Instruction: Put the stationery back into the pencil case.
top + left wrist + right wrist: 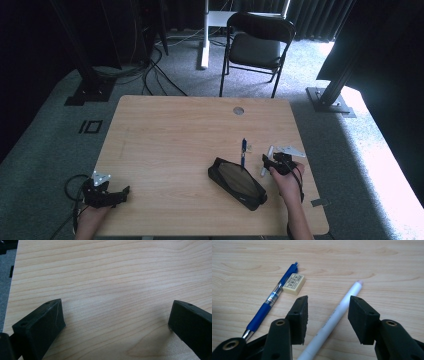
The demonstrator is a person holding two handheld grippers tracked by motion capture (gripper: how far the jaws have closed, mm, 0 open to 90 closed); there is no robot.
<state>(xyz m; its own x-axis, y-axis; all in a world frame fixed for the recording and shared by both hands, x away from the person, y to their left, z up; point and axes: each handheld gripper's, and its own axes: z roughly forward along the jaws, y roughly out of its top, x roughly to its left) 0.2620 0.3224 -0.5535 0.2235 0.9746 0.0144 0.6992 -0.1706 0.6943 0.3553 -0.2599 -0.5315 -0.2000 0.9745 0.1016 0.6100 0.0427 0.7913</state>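
A white pen lies on the wooden table, running between the jaws of my right gripper, which is open and straddles it without touching. Left of it lie a blue pen and a small cream eraser touching the pen's upper part. In the high view the right gripper sits right of an open black pencil case, with the blue pen just beyond the case. My left gripper rests open at the table's front left corner, over bare wood.
A round grommet hole sits near the table's far edge. Behind the table stands a black folding chair. Cables run over the grey carpet at the back left, and dark stands flank both sides.
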